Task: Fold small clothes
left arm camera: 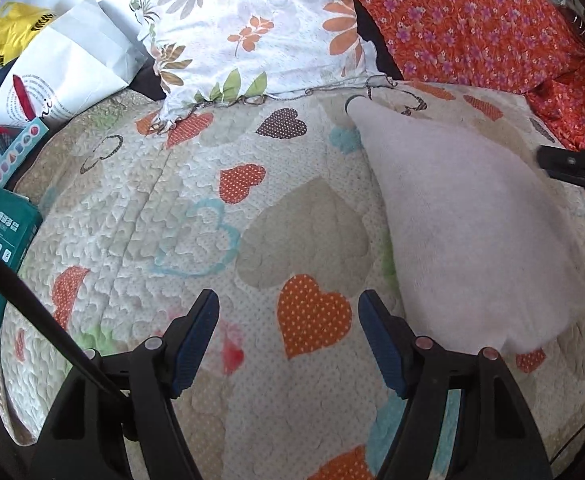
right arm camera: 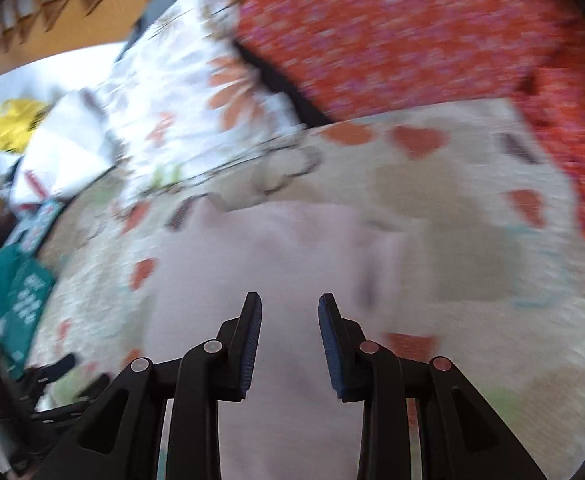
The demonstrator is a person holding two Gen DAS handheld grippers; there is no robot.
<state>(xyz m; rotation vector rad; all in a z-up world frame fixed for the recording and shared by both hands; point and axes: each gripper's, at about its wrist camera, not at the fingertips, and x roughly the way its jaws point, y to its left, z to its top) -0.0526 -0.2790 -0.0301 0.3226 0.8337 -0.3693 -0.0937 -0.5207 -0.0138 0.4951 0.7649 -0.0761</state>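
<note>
Beneath your left gripper (left arm camera: 288,312), whose jaws stand wide apart and empty, spreads the heart-patterned quilt (left arm camera: 196,216). Just to its right lies the pale pink garment (left arm camera: 464,216), flat on that quilt. Your right gripper (right arm camera: 290,308) hovers over the same garment, jaws parted, holding nothing; that view is blurred. Farther off sit a floral pillow (left arm camera: 260,28), an orange flowered cloth (left arm camera: 472,20), and at far left a white bag (left arm camera: 72,60) and teal box (left arm camera: 0,236).

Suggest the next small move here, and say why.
Probably lower the right tool onto the near edge of the pale cloth and close. Its jaws are open right over that cloth, while the left tool hangs open over bare quilt, beside the cloth. The right view is blurred, so the exact edge is unclear.
</note>
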